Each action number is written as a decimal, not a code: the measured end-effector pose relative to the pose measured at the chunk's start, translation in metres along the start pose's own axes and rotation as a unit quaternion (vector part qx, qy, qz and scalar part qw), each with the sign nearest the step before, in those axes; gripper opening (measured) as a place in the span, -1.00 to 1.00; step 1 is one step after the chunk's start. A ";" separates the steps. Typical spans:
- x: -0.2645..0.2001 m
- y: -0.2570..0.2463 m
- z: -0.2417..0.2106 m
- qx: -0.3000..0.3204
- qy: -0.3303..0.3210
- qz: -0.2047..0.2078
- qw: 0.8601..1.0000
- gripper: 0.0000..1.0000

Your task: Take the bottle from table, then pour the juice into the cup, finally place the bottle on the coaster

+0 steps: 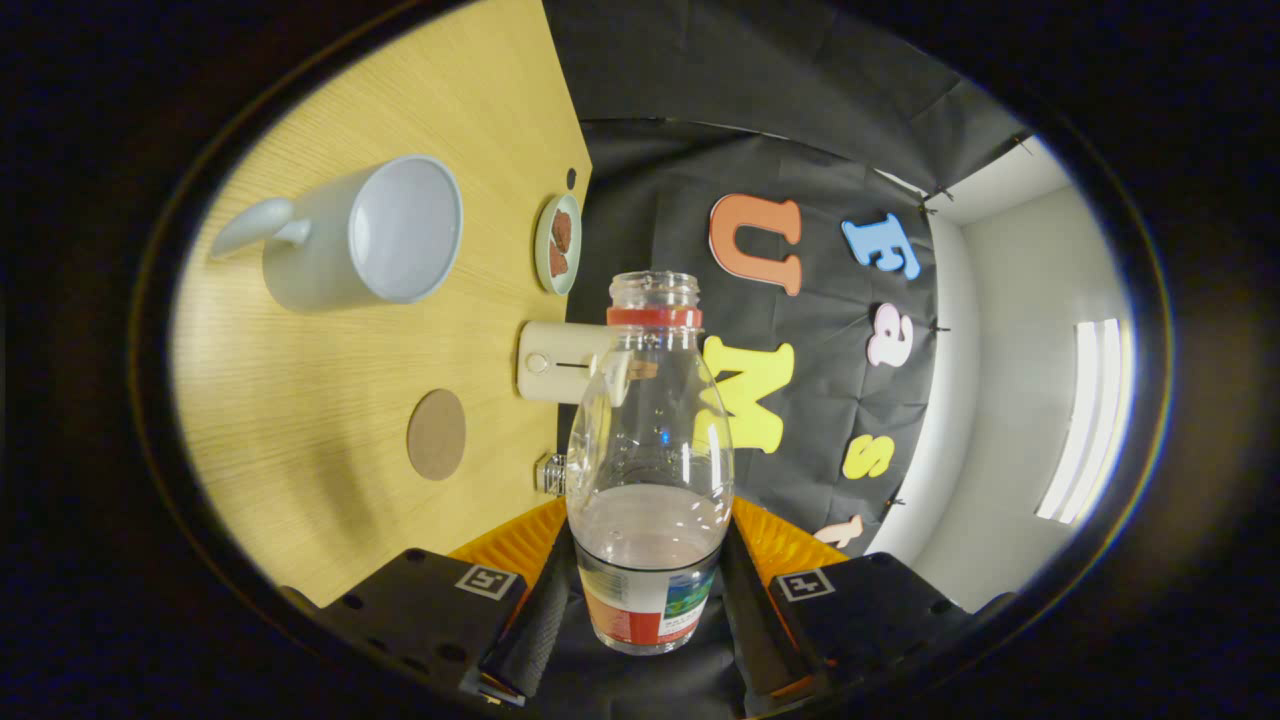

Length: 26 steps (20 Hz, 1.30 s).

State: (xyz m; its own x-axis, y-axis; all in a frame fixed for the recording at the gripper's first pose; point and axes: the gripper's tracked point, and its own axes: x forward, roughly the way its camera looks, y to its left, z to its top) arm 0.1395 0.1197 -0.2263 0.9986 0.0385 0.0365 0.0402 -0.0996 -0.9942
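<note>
— Bottle (650, 470) is up off the bench (330, 420), clamped between the fingers (543, 620) low on its body, one pressing each side at the label. Cap's off, neck open, and some pinkish juice sits in the bottom part.

— Whole view looks rolled over. Is it pouring?

— I'd say it's being carried towards the pour. The juice sits well below the neck and nothing is running out.

— Where's the cup (365, 235)?

— On the bench, well out from the bottle's mouth, opening facing our way, handle on its far side. The round brown coaster (436, 434) lies on the bench between the cup and the fingers. A pale boxy gadget (560, 362) sits at the bench edge just behind the bottle's neck, and a small dish (558, 243) with something reddish sits further along that edge.

— So what matters?

— Bring the neck right over the cup's rim before tipping further, then tip slowly; there's little juice, so it'll come in a rush late. Keep the grip firm, the plastic looks slippery.
</note>
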 end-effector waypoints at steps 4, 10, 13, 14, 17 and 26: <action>-0.002 -0.001 0.007 -0.027 -0.005 -0.006 1.000 0.59; -0.004 -0.010 0.009 -0.057 -0.010 -0.025 0.998 0.58; -0.007 -0.017 0.007 -0.059 -0.009 -0.031 0.998 0.58; -0.007 -0.018 0.007 -0.059 -0.009 -0.031 0.998 0.58; -0.008 -0.018 0.006 -0.062 -0.008 -0.030 0.998 0.58; -0.006 -0.016 0.006 -0.077 -0.006 -0.026 0.997 0.58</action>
State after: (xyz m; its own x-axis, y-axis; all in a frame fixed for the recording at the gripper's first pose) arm 0.1328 0.1268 -0.2112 0.9945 0.0602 0.0858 0.0982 -0.2482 -0.9637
